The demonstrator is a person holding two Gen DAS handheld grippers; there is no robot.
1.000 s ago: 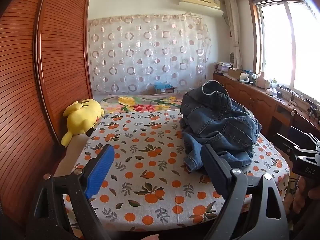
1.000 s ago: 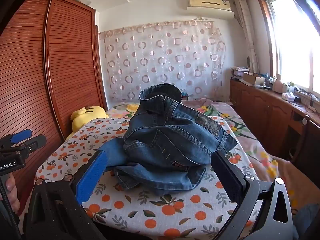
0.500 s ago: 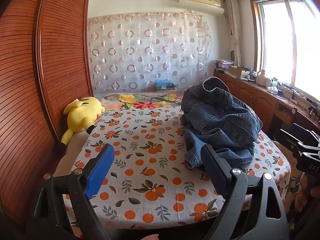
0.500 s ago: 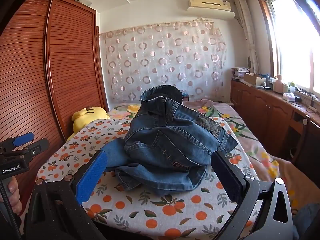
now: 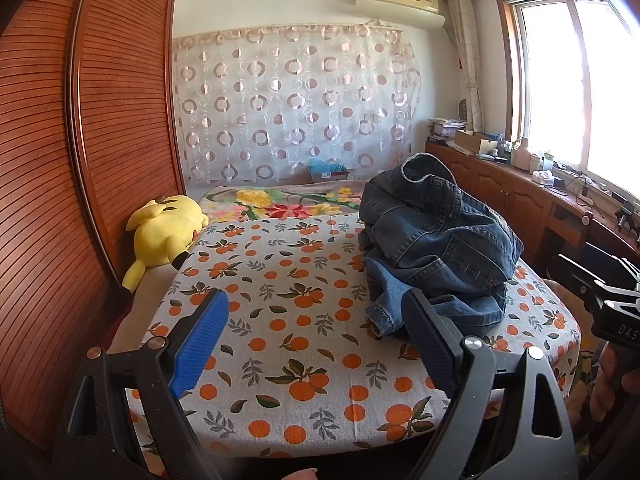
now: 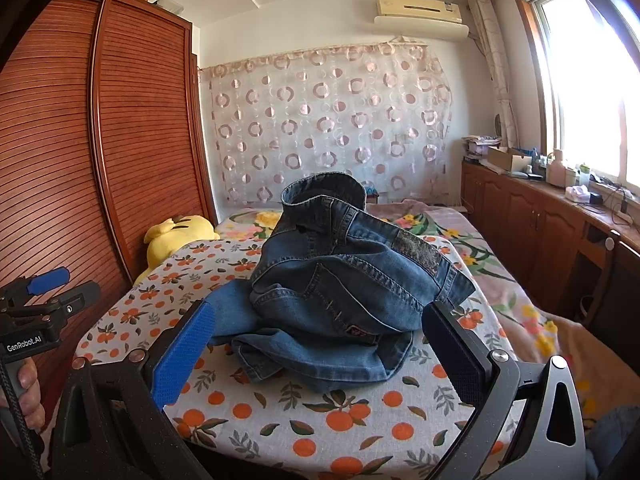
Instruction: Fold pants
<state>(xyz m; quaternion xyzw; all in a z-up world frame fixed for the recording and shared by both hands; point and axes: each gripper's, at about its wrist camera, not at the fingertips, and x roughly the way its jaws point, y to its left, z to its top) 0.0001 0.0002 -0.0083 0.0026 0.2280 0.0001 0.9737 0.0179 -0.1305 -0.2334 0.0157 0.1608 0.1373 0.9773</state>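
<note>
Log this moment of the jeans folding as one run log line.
stage: pre-grasp | jeans: crumpled heap on orange-print bedsheet, unfolded | left gripper: open, empty | right gripper: open, empty, facing jeans

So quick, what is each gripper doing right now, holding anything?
Left gripper: open, holding nothing, short of the jeans.
Right gripper: open, holding nothing, facing the jeans.

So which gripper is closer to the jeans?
The right gripper: the jeans lie heaped straight ahead of it. The left gripper faces bare orange-print sheet.
</note>
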